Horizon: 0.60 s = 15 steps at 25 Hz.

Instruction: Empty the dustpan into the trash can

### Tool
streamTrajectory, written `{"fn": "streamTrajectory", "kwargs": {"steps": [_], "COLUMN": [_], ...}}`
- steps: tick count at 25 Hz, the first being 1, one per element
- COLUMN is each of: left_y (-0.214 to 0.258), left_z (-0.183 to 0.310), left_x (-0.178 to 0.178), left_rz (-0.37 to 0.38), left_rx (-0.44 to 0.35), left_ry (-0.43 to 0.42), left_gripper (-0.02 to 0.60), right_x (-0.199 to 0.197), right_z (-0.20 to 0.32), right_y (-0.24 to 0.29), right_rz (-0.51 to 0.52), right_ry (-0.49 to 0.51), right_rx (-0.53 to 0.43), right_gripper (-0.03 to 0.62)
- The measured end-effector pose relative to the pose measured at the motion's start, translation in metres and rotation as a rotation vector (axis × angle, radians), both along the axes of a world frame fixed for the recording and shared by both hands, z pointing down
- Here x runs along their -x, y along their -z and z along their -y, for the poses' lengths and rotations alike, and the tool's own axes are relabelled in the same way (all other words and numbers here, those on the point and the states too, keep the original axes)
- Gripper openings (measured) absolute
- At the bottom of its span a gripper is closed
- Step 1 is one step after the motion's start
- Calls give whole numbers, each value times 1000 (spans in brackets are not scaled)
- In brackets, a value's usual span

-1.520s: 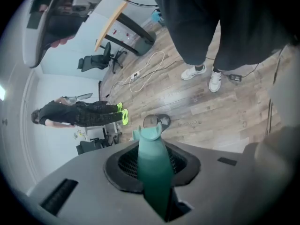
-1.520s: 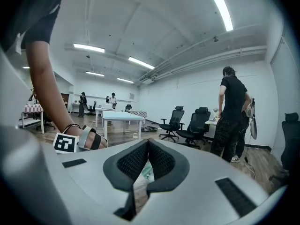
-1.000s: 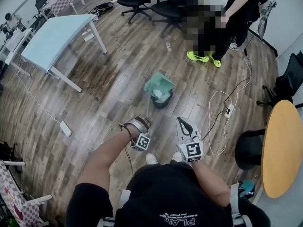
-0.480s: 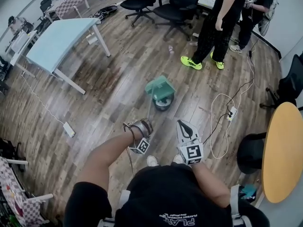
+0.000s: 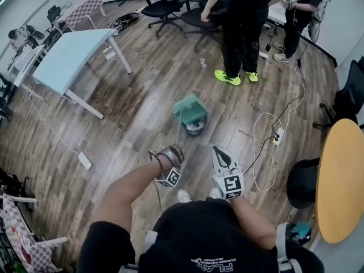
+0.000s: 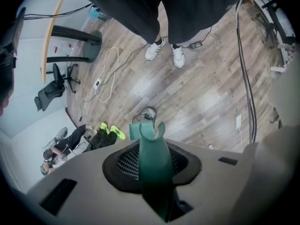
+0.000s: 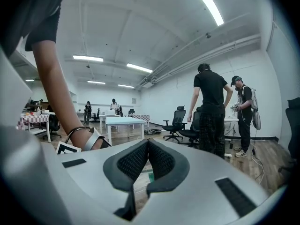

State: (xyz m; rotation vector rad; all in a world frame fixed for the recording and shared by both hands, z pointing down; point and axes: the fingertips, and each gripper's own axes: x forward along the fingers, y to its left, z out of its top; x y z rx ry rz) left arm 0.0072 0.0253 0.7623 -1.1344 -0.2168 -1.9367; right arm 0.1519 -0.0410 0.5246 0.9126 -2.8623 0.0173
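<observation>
A: Over all that plank floor (image 5: pixel 128 115), has the pan reached the bin?
B: Yes. The round dark trash can (image 5: pixel 197 129) stands on the far side, and the green plastic dustpan (image 5: pixel 189 105) is held over its mouth.
A: And the grip?
B: The slim handle (image 6: pixel 153 163) runs near-to-far from the left gripper (image 5: pixel 170 150) — its fingers, just eased slightly wider, clamp it. The right gripper (image 5: pixel 223 152) hangs beside it, fingers together, empty.
</observation>
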Motion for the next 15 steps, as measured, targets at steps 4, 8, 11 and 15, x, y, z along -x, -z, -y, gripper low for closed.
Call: {"fn": "streamTrajectory", "kwargs": {"steps": [4, 8, 11, 15], "left_y": [7, 28, 36, 44], "left_z": [4, 16, 28, 40], "left_x": [-12, -19, -20, -14], "left_rz": [-95, -239, -319, -460], "left_rx": [-6, -23, -49, -99], "left_ry": [86, 254, 358, 519], "left_gripper": [101, 98, 98, 98], "right_x": [-7, -8, -6, -6], "right_z": [0, 0, -3, -6], "right_y": [-5, -1, -1, 0], "right_rz": [-11, -16, -15, -15], "right_ry": [2, 7, 17, 22], "right_rx": [12, 8, 8, 6], "right_gripper": [25, 25, 25, 25]}}
